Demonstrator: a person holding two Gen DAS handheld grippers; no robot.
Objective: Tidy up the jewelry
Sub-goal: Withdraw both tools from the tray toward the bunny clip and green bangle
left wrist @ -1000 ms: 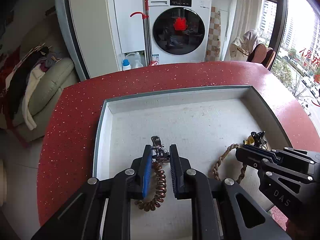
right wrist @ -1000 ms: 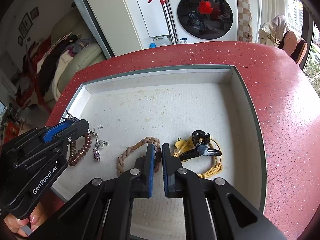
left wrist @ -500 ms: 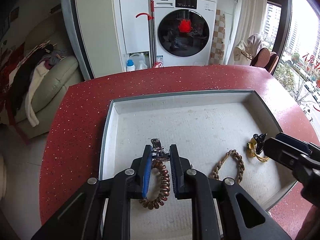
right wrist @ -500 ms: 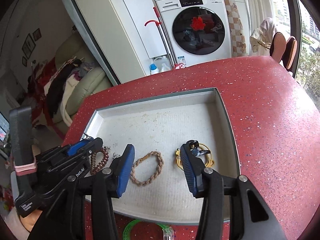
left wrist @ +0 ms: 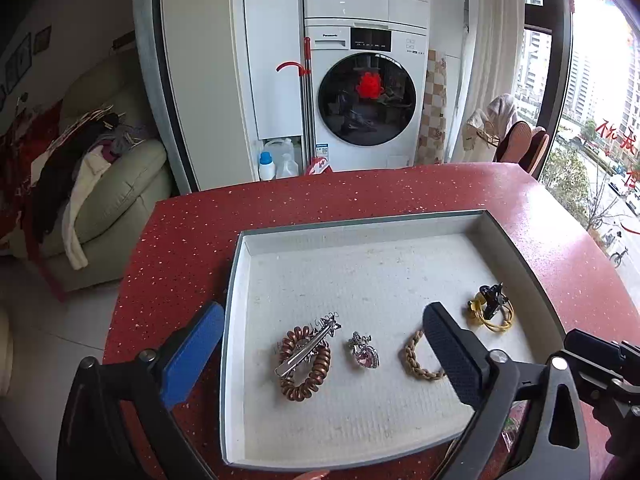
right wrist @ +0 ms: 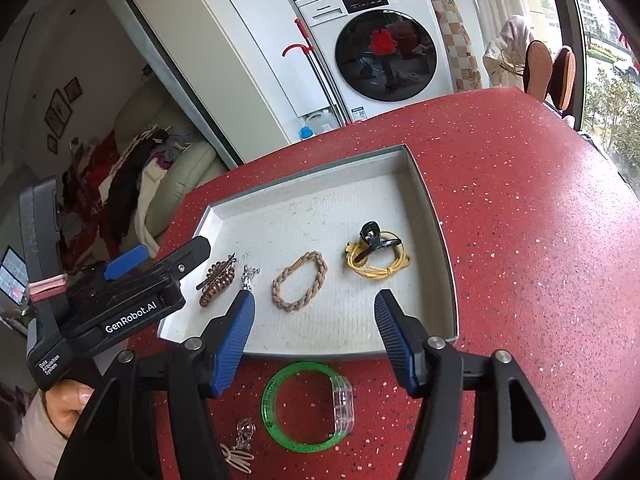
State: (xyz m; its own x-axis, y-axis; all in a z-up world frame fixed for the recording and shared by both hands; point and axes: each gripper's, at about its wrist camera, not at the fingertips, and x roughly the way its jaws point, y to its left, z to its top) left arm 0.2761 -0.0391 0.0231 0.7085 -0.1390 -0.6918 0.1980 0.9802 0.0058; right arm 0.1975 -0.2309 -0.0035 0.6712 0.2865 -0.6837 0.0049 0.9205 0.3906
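A shallow white tray (left wrist: 236, 264) (right wrist: 448, 264) sits on the red counter. In it lie a copper spiral hair tie (left wrist: 306, 364) (right wrist: 216, 284) with a silver clip across it, a small pink-stone brooch (left wrist: 364, 354) (right wrist: 248, 276), a braided tan bracelet (left wrist: 416, 358) (right wrist: 300, 284) and a yellow cord with a black claw clip (left wrist: 490, 306) (right wrist: 376, 248). My left gripper (left wrist: 320, 364) is open and empty above the tray's near left. My right gripper (right wrist: 316, 336) is open and empty above the tray's near edge. A green bangle (right wrist: 308, 408) lies on the counter in front of the tray.
A small metal charm and thin hair bands (right wrist: 240, 448) lie on the counter left of the bangle. The red counter (right wrist: 540, 240) stretches wide to the right. A washing machine (left wrist: 368, 96) and a sofa (left wrist: 116, 196) stand beyond the counter.
Both grippers have opened and pulled back and up from the tray. The left one let go of the spiral hair tie, which now lies in the tray beside the brooch.
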